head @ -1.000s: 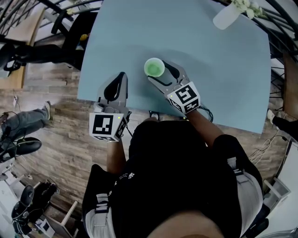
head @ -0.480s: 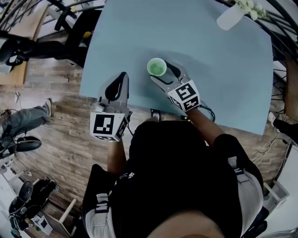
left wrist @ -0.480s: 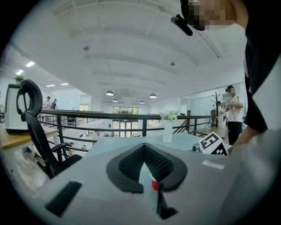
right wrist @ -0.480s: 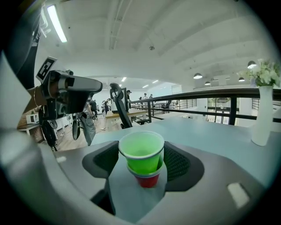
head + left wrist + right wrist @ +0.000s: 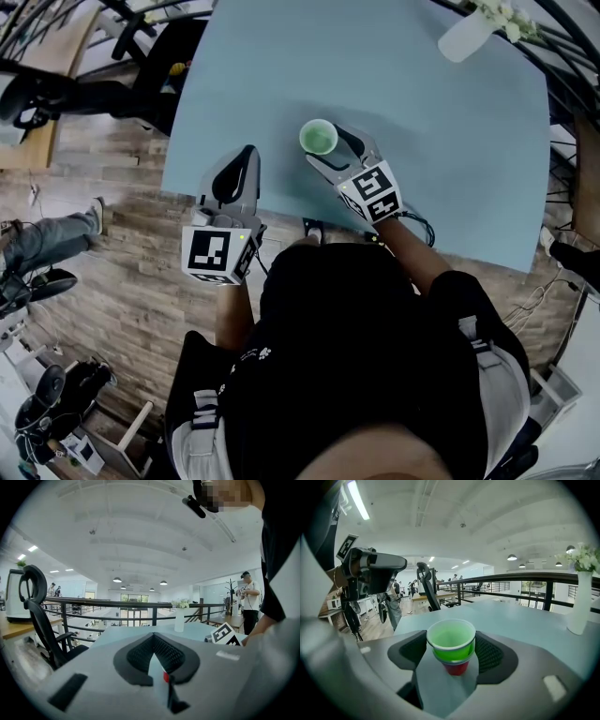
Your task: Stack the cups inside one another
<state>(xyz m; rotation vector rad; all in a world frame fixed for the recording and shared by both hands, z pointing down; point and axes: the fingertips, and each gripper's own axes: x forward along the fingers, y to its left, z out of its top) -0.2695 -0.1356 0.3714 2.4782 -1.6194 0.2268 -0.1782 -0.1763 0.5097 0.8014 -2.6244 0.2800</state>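
The green cup (image 5: 451, 641) stood upright, nested inside the red cup (image 5: 456, 668). Both were clamped between the right tongs (image 5: 332, 150), near the table (image 5: 422, 141) edge.

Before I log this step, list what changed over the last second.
The right tongs, gripping the green cup nested in the red cup, sank slightly toward the blue table. The grip held. The left tongs stayed shut, empty and still; the white vase did not move.

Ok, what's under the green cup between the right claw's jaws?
A red cup: the green cup sits nested in it. Only the red cup's bottom part shows below the green one; its rim and upper wall are covered.
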